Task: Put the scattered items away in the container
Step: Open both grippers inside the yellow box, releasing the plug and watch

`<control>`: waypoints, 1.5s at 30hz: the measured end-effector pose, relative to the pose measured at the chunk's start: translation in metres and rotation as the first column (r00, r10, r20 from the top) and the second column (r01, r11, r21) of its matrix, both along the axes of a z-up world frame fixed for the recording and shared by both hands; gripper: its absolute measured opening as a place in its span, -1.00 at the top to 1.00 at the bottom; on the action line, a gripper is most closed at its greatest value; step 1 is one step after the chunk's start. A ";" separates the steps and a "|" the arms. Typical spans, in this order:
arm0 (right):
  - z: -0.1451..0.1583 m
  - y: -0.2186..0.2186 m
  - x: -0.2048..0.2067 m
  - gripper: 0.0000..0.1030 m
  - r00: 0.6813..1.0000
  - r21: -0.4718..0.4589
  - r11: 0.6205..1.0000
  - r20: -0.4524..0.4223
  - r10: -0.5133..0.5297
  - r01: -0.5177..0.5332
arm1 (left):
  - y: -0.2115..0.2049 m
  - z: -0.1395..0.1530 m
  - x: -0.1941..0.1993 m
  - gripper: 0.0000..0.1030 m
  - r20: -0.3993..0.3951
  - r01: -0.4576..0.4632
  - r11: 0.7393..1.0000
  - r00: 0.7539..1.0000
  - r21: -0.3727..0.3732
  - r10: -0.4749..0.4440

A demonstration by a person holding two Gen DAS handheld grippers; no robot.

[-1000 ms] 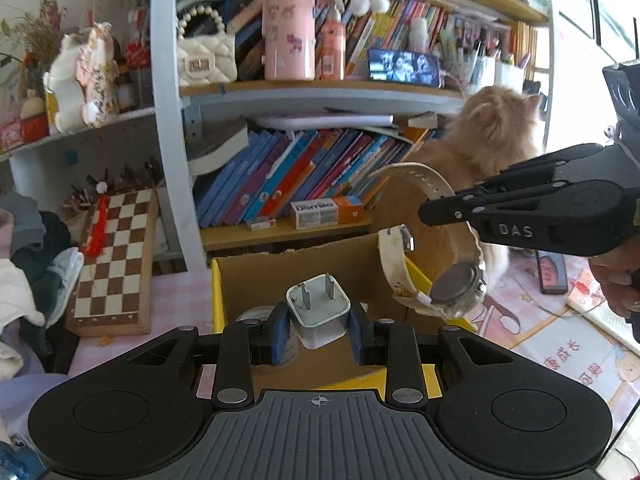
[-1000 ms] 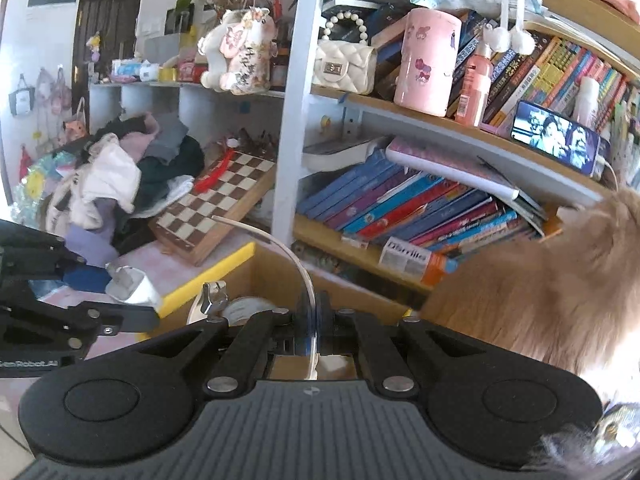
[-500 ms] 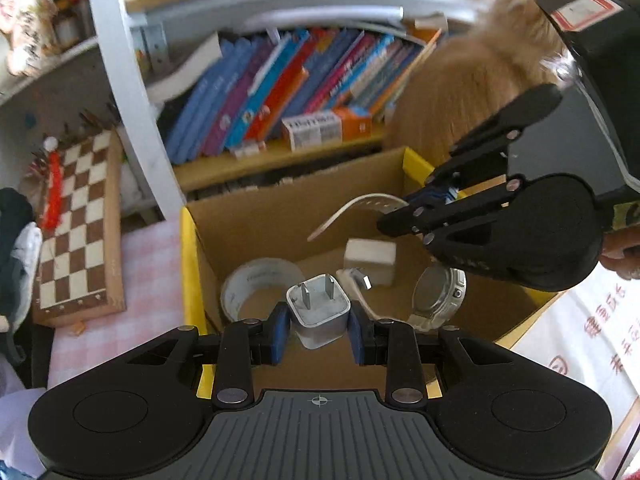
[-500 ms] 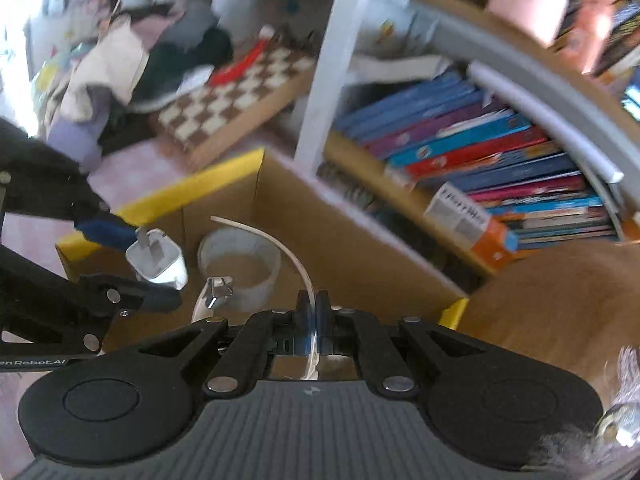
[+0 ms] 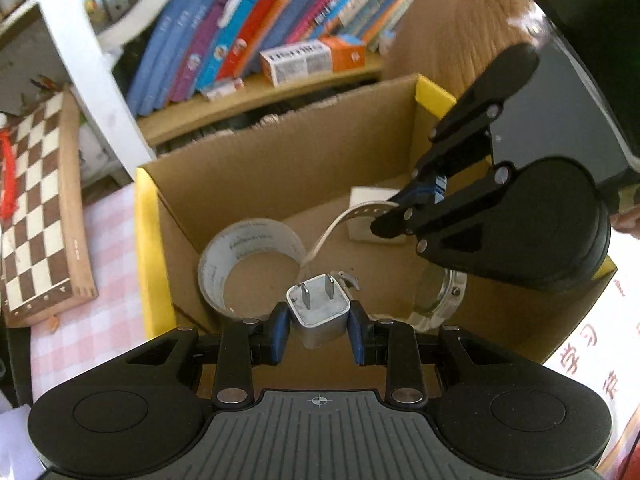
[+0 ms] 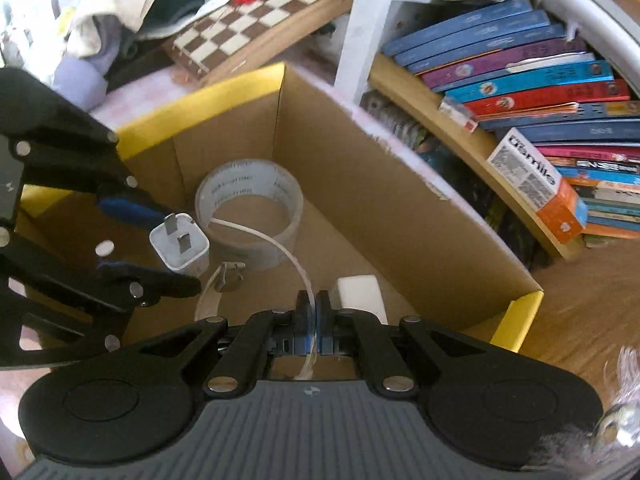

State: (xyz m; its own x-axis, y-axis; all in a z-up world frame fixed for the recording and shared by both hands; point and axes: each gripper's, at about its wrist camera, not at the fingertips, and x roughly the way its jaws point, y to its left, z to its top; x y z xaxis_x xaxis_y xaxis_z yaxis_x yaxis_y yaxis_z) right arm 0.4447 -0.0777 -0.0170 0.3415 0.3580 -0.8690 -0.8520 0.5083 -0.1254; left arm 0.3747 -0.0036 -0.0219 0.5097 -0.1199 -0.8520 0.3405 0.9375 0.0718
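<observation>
Both loads hung inside the cardboard box (image 5: pixel 280 168), above its floor. The left gripper (image 5: pixel 318 320) was clenched on the white charger plug (image 5: pixel 319 308); the right gripper (image 6: pixel 313 316) pinched the watch (image 5: pixel 438 300) by its strap. The next move, I think, was releasing both.

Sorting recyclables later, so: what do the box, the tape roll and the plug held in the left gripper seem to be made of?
Box: brown corrugated cardboard, matte, with fluted edges showing on the back wall and yellow-faced flaps. Tape roll: probably plastic packing tape, greyish and slightly glossy, with print on the inside of its ring. Plug: smooth white plastic body, likely hard, with two flat metal prongs.
</observation>
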 end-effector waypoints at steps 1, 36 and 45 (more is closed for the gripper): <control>-0.002 0.001 0.002 0.95 1.000 -0.011 1.000 -0.013 0.005 -0.005 | -0.001 -0.002 0.001 0.43 -0.013 0.008 1.000 1.000 0.001 -0.008; 0.012 -0.015 0.015 0.21 0.997 0.081 0.996 -0.068 -0.033 0.038 | -0.012 -0.024 0.017 0.19 -0.140 0.031 0.999 0.990 0.042 -0.024; 0.046 -0.046 -0.001 0.19 0.994 0.210 0.972 -0.043 -0.098 0.105 | -0.006 0.015 -0.016 -0.01 0.044 -0.034 0.999 0.998 0.004 0.034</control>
